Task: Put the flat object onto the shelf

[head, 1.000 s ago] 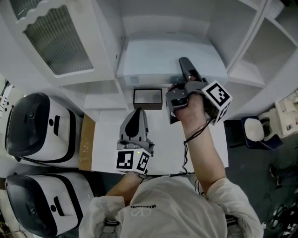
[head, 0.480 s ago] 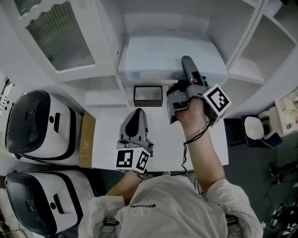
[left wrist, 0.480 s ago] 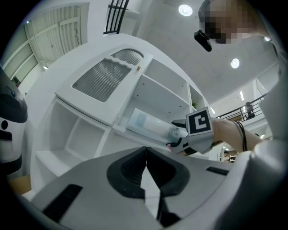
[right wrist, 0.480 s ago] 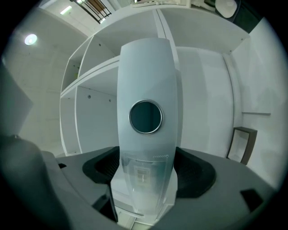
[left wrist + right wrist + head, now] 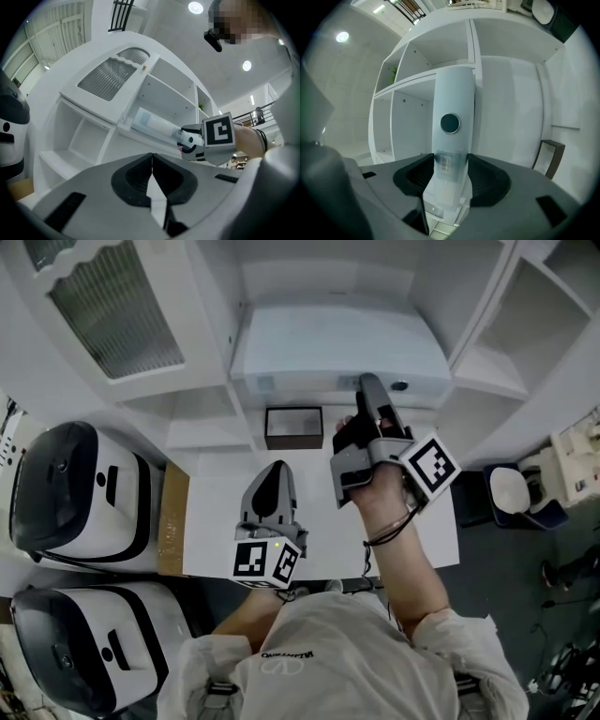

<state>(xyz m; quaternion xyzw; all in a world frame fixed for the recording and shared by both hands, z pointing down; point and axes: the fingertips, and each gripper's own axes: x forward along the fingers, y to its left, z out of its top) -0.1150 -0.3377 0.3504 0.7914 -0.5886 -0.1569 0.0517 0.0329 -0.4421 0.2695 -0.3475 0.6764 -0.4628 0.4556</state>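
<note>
White and slab-like, the flat object (image 5: pixel 328 348) lies on the shelf (image 5: pixel 487 371) at the upper centre of the head view. The right gripper (image 5: pixel 367 390) has its 2 jaws closing on the object's near edge, pads against its sides. Best to keep it level and seat it fully before letting go. The left gripper (image 5: pixel 273 474) hovers over the desk (image 5: pixel 216 521), jaws closed and empty.

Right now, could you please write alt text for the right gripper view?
A flat white object with a round dark button stands between the closing jaws of the right gripper, pads against the object's sides. Behind it rises a white shelf unit.
</note>
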